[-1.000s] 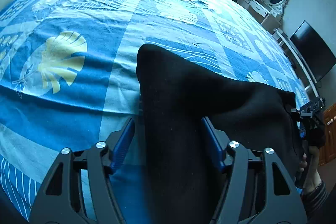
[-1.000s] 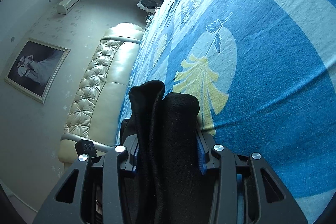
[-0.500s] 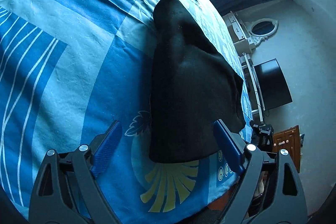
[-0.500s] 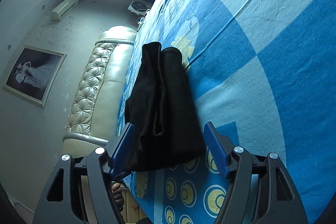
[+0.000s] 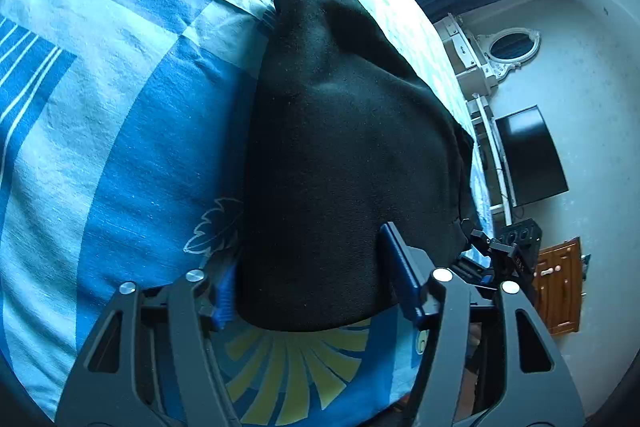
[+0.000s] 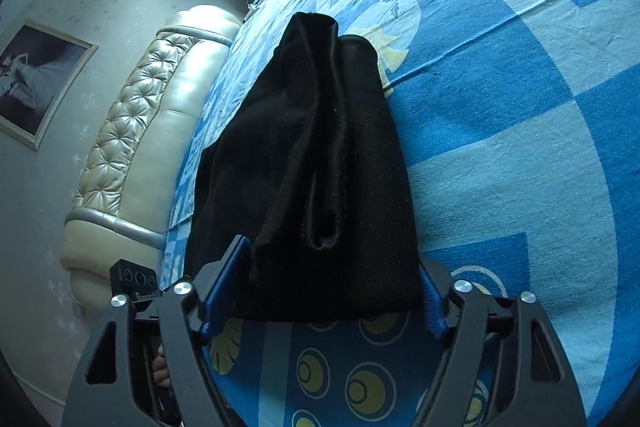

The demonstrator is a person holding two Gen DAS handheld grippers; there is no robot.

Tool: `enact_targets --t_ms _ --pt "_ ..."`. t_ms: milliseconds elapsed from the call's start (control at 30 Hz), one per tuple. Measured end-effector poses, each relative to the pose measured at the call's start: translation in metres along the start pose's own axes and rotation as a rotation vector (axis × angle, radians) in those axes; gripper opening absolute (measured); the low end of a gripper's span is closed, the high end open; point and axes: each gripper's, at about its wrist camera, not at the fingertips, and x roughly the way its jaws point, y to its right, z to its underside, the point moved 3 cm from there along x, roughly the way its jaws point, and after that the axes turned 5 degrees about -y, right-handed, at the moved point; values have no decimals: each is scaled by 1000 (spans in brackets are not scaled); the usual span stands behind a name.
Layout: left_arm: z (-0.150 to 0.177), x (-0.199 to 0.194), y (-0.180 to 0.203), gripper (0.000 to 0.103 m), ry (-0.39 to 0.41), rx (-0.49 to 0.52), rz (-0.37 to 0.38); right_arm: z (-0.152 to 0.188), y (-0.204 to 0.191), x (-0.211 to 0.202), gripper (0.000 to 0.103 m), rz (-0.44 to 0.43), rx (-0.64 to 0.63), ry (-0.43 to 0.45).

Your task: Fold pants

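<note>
The black pants (image 5: 340, 155) lie folded in layers on the blue patterned bedsheet (image 5: 120, 147). In the left wrist view my left gripper (image 5: 312, 283) is open, its blue pads on either side of the pants' near edge, with the cloth between them. In the right wrist view the pants (image 6: 320, 163) show stacked folds and a rolled seam. My right gripper (image 6: 324, 287) is open too, its pads straddling the near edge at the opposite end. The other gripper shows at each view's edge.
A cream tufted headboard (image 6: 132, 131) stands at one side of the bed. A dresser with an oval mirror (image 5: 512, 47), a dark TV screen (image 5: 528, 155) and a wooden cabinet (image 5: 560, 287) line the far wall. The bed's edge lies just below both grippers.
Both grippers let go of the pants and opened about half a second ago. Since then both have moved in closer, so the pants' edges now sit between the open pads.
</note>
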Motion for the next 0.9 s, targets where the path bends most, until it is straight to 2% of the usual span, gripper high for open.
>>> enact_targets --t_ms 33,100,200,567,900 --pt "0 -1 1 49 7 15 -11 0 1 -1 49 -7 3 2" --pt "0 -6 3 37 16 31 -25 0 3 -4 40 -41 25 2" --pt "2 -11 10 32 23 54 -53 1 4 -9 37 -65 38 4" --pt "11 -19 31 31 32 115 -198 19 5 -18 36 -84 56 -2" --pt "24 -27 27 31 24 104 -207 38 5 -24 36 -90 65 -16"
